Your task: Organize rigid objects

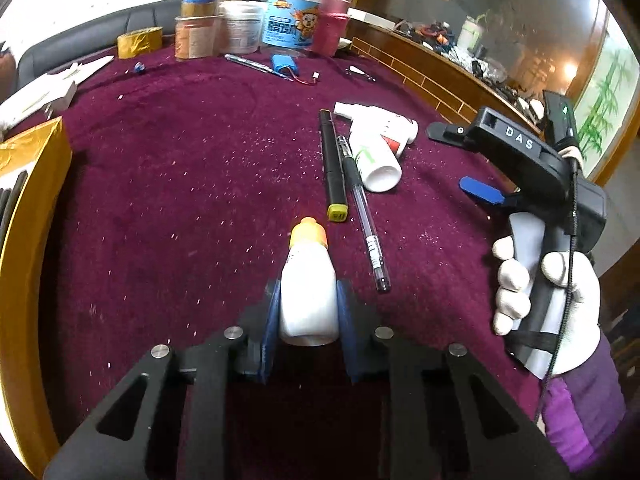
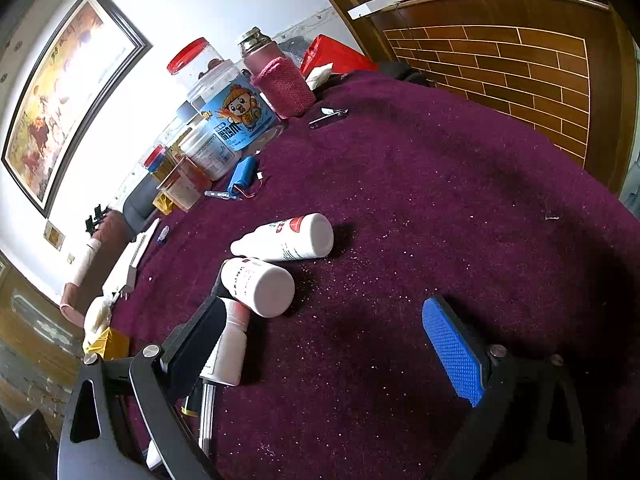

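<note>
On maroon cloth, left tongs clamped on small white bottle, right tongs apart.

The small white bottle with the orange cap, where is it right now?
In the left wrist view, the small white bottle sits low at centre, clamped between the left gripper pads, just left of the clear pen on the maroon cloth.

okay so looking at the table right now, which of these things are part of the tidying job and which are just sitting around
Part of the job:
- small white bottle with orange cap, held in the left gripper
- two white bottles, lying down
- black marker
- clear pen
- right gripper, jaws open, empty

Just lying about:
- big jar with cartoon label
- pink bottle
- yellow tape roll
- blue battery pack
</note>
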The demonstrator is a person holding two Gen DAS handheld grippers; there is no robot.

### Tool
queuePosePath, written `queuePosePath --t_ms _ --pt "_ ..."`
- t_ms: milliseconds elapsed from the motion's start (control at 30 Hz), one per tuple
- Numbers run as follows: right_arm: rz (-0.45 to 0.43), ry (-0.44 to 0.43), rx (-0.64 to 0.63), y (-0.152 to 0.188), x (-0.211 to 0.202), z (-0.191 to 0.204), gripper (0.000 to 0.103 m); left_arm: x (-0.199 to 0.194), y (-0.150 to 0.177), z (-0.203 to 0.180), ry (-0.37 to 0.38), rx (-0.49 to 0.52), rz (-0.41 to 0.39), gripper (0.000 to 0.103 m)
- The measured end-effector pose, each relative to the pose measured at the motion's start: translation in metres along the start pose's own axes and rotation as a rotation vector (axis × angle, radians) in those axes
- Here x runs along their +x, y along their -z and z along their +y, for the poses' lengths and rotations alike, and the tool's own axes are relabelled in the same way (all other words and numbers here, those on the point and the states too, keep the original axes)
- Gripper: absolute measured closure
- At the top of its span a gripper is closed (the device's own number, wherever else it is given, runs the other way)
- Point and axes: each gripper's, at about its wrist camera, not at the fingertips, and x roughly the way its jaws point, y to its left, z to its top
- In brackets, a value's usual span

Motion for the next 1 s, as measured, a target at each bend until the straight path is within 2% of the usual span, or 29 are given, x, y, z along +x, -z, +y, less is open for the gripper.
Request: queuePosePath --t_ms 200,300,467,500,533,633,767,833,867,1000 --pt "0.013 0.041 -0.032 0.0 0.003 0.006 0.006 -0.008 0.008 0.011 0.05 -0.074 -0.014 0.079" --pt "0.067 0.094 -0.097 0.0 0.006 0.018 0.007 -0.019 0.015 0.015 0.089 -0.109 -0.04 0.079" --pt "0.12 0.04 -0.149 0.004 0.002 0.041 0.008 -0.043 0.025 0.017 0.125 -0.115 -0.093 0.079" --pt "0.139 0.032 -0.17 0.005 0.004 0.049 0.015 -0.046 0.025 0.017 0.131 -0.115 -0.101 0.079" --pt "0.153 0.03 -0.185 0.006 0.008 0.054 0.026 -0.049 0.025 0.017 0.135 -0.114 -0.106 0.079" --pt "0.213 0.035 -0.234 0.01 0.023 0.073 0.047 -0.056 0.026 0.018 0.15 -0.116 -0.123 0.079" --pt "0.232 0.069 -0.278 0.013 0.037 0.09 0.051 -0.064 0.03 0.021 0.16 -0.123 -0.137 0.079" --pt "0.26 0.072 -0.291 0.015 0.044 0.096 0.069 -0.069 0.032 0.025 0.158 -0.135 -0.146 0.079" --pt "0.272 0.081 -0.296 0.017 0.048 0.098 0.071 -0.072 0.033 0.028 0.158 -0.144 -0.154 0.079" --pt "0.282 0.073 -0.309 0.021 0.045 0.099 0.072 -0.08 0.037 0.038 0.153 -0.172 -0.17 0.079"
